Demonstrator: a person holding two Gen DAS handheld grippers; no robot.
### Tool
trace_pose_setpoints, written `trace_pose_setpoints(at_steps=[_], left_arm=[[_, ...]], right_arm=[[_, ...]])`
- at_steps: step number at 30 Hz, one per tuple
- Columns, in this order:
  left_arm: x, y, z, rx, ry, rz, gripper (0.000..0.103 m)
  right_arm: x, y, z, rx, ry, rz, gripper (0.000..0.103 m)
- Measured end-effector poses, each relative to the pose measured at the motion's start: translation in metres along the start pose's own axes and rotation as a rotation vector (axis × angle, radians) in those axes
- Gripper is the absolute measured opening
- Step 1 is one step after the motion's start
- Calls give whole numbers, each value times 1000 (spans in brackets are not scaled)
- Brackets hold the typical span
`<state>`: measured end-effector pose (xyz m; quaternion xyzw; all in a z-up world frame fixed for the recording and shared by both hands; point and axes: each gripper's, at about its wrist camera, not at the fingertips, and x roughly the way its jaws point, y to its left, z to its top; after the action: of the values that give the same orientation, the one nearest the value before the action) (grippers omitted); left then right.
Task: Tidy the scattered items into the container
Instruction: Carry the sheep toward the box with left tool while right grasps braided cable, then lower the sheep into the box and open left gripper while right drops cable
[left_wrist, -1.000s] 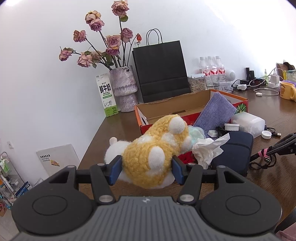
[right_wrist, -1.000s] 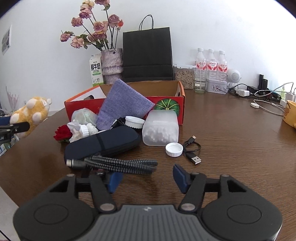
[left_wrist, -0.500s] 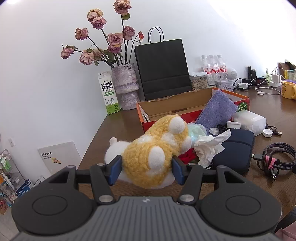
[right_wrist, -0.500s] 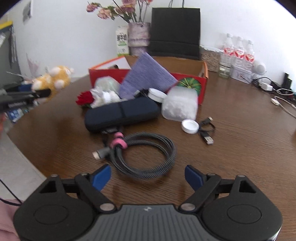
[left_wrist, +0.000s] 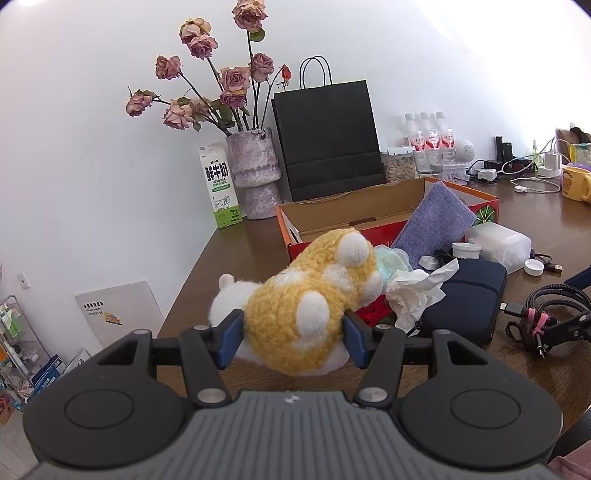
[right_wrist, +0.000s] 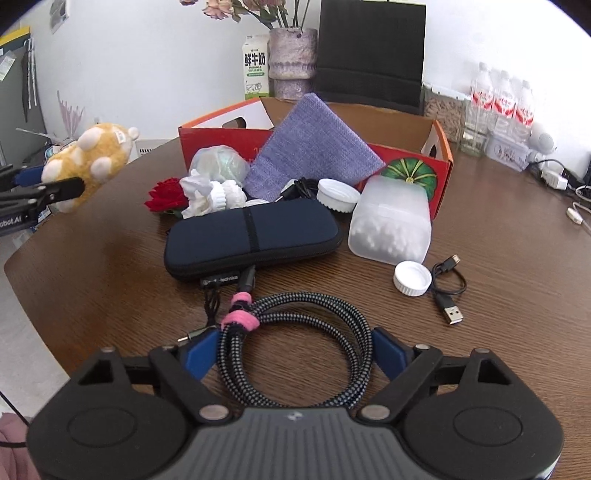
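Yellow-and-white fluffy plush toy (left_wrist: 310, 306) sits clamped between the left gripper (left_wrist: 291, 338) pads, held above the brown wooden table (left_wrist: 229, 266). The right gripper (right_wrist: 295, 352) stands spread wide around a coiled black-and-white braided cable (right_wrist: 303, 339) lying on the table. Beyond them rests a navy zip case (right_wrist: 251, 236), then the open red cardboard box (right_wrist: 439, 166).

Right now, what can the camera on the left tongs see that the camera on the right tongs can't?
Only the left wrist view shows the yellow mug at the far right and the whole bunch of dried roses. Only the right wrist view shows the right tongs open around the braided cable, plus the pumpkin picture on the box. Both show the plush toy gripped in the left tongs, the cardboard box, the navy case and the milk carton.
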<state>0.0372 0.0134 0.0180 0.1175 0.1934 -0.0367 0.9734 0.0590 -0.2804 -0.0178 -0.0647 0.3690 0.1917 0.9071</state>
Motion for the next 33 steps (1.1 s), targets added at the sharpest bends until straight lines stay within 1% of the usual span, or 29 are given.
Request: trace_pose_setpoints(at_steps=[6, 10, 14, 19, 24, 29, 33], left_arm=[[-1, -4, 10, 11, -30, -4, 57], [4, -12, 24, 30, -64, -12, 57], [15, -18, 44, 36, -100, -19, 57], [38, -28, 73, 16, -139, -36, 57], [68, -40, 98, -12, -152, -62, 58], [102, -53, 118, -28, -164, -59, 57], [139, -60, 130, -55, -144, -43, 58]], right_arm=[[-14, -1, 10, -11, -68, -2, 86], [-19, -6, 28, -4, -131, -11, 86], [-18, -13, 54, 7, -207, -21, 86], [-7, -26, 94, 50, -301, -37, 86], [12, -40, 130, 89, -363, -56, 86], [36, -54, 155, 123, -405, -79, 86], [60, -69, 172, 179, -413, -67, 86]])
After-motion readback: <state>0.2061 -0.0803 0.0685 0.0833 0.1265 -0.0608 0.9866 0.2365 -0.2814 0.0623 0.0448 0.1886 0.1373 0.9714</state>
